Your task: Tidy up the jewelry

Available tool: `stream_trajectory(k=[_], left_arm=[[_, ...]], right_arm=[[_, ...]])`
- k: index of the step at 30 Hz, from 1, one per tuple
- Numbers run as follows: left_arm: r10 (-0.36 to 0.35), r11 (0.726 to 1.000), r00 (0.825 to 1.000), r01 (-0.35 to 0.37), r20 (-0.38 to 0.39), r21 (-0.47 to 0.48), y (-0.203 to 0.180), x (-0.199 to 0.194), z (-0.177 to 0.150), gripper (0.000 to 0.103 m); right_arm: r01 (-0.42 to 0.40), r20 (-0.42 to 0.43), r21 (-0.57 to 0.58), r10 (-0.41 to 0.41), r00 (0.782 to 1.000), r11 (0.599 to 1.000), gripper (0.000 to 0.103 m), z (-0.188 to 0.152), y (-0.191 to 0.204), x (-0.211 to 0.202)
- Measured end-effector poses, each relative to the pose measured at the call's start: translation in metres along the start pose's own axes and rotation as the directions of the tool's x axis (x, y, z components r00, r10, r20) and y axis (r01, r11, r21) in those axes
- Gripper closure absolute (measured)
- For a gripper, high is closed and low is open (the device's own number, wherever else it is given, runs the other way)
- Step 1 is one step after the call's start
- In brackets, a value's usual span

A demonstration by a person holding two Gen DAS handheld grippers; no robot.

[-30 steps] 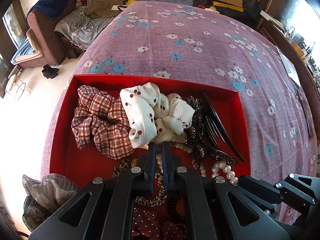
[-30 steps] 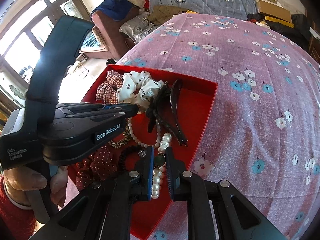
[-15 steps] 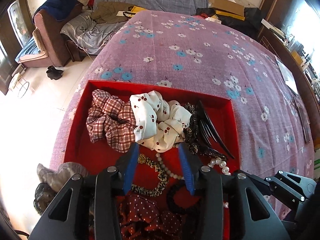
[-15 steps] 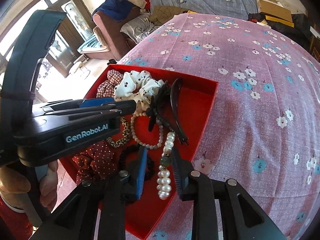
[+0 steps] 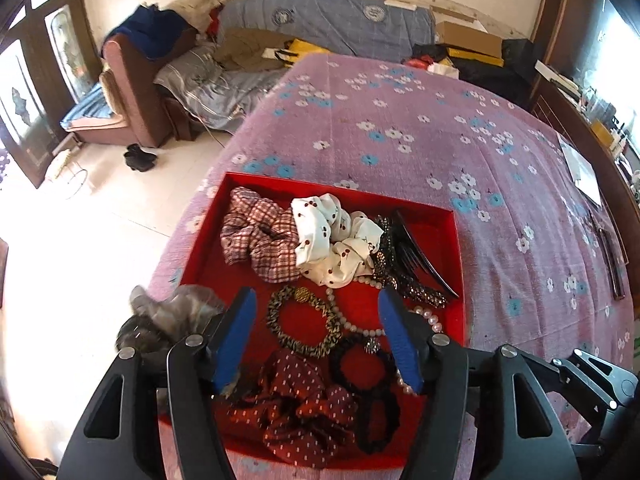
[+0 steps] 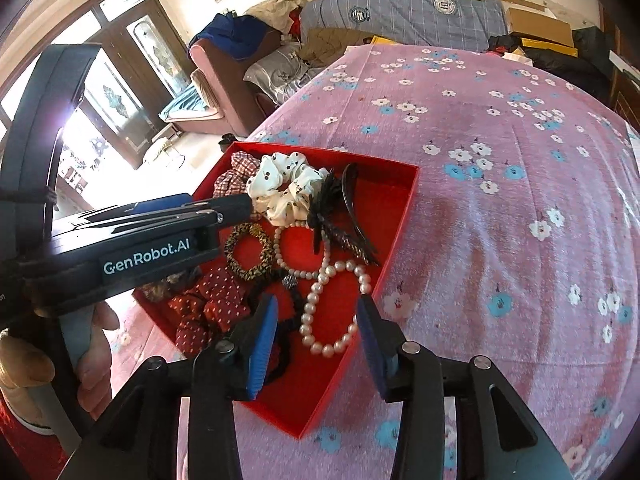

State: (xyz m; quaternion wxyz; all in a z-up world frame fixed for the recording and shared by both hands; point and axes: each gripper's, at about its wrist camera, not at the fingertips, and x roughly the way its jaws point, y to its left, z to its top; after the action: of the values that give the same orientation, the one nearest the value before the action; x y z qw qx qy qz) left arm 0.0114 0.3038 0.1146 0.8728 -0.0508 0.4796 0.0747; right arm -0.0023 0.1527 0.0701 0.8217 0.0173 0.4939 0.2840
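A red box point(image 5: 454, 264) point(image 6: 404, 216) sits on the purple flowered cloth. It holds a plaid scrunchie point(image 5: 260, 240), a white cherry scrunchie point(image 5: 336, 240) point(image 6: 288, 188), a black hair claw point(image 5: 416, 256) point(image 6: 352, 208), a leopard hair band point(image 5: 304, 320) point(image 6: 248, 252), a red dotted scrunchie point(image 5: 304, 408) point(image 6: 208, 304), black hair ties point(image 5: 368, 376) and pearl bracelets point(image 6: 332, 312). My left gripper point(image 5: 316, 316) is open and empty above the leopard band. My right gripper point(image 6: 316, 312) is open and empty above the large pearl bracelet.
A grey sheer scrunchie point(image 5: 168, 316) lies outside the box at its left edge. The cloth-covered table point(image 6: 500, 184) stretches far and right. A sofa point(image 5: 132, 92) and floor lie beyond the left edge. Papers point(image 5: 584, 172) lie at far right.
Both grippers opened from shut and drew back and up from the box. The right gripper let go of the pearl bracelet, which now lies in the box.
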Motion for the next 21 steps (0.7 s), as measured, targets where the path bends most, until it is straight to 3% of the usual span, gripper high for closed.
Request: stream_trajectory(k=[9, 11, 13, 16, 19, 21], left_arm=[[0.079, 0.996, 0.993, -0.076, 0.088, -0.038, -0.003, -0.049, -0.020, 0.039], [0.129, 0.991, 0.983, -0.124, 0.130, -0.044, -0.005, -0.063, -0.024, 0.032], [0.194, 0.981, 0.960, -0.185, 0.201, -0.061, -0.007, -0.081, -0.029, 0.022], [0.288, 0.958, 0.905, -0.268, 0.314, -0.105, -0.009, -0.114, -0.037, 0.012], [0.346, 0.938, 0.854, -0.310, 0.389, -0.153, -0.009, -0.147, -0.044, 0.010], [0.361, 0.932, 0.830, -0.315, 0.425, -0.178, -0.008, -0.165, -0.047, 0.007]], right_arm=[[0.010, 0.026, -0.012, -0.009, 1.000, 1.000, 0.051, -0.020, 0.001, -0.033], [0.011, 0.028, -0.017, -0.011, 1.000, 1.000, 0.050, -0.023, 0.000, -0.039], [0.015, 0.032, -0.023, -0.014, 0.999, 1.000, 0.050, -0.027, 0.000, -0.046], [0.017, 0.041, -0.029, -0.016, 0.999, 0.999, 0.049, -0.031, 0.001, -0.058], [0.020, 0.058, -0.039, -0.018, 0.998, 0.999, 0.049, -0.034, 0.002, -0.071], [0.023, 0.073, -0.042, -0.020, 0.997, 0.999, 0.048, -0.035, 0.004, -0.080]])
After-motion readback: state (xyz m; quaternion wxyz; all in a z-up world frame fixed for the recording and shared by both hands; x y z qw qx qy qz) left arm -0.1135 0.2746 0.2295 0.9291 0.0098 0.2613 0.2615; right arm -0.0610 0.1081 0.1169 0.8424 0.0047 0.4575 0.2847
